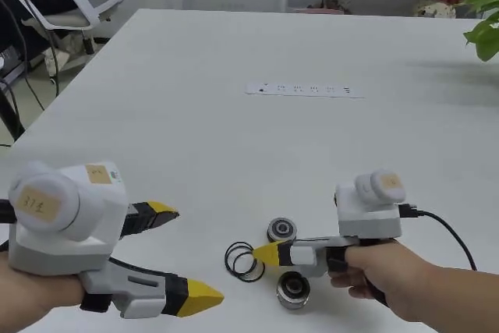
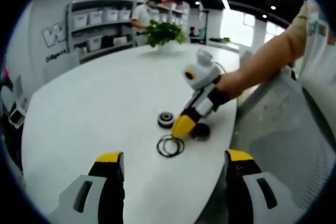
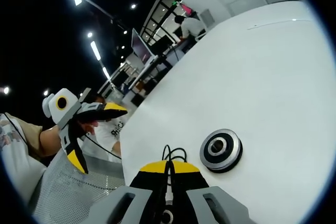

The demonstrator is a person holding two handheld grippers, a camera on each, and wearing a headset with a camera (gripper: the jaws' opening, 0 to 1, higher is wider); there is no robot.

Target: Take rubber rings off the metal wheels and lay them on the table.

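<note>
Near the front edge of the table [image 1: 327, 154], the left gripper [image 1: 182, 253] hung with jaws spread wide, open tabletop stretching beyond. The right gripper [image 1: 265, 254] was clenched, tips at the loose rubber rings [image 1: 243, 261] lying just beside two metal wheels [image 1: 281, 229]; whether it gripped one was unclear.

sticker [image 1: 37, 205] on left gripper [image 1: 187, 253]: "314" | wall sign [image 2: 52, 35]: large "W", rest too blurred
</note>
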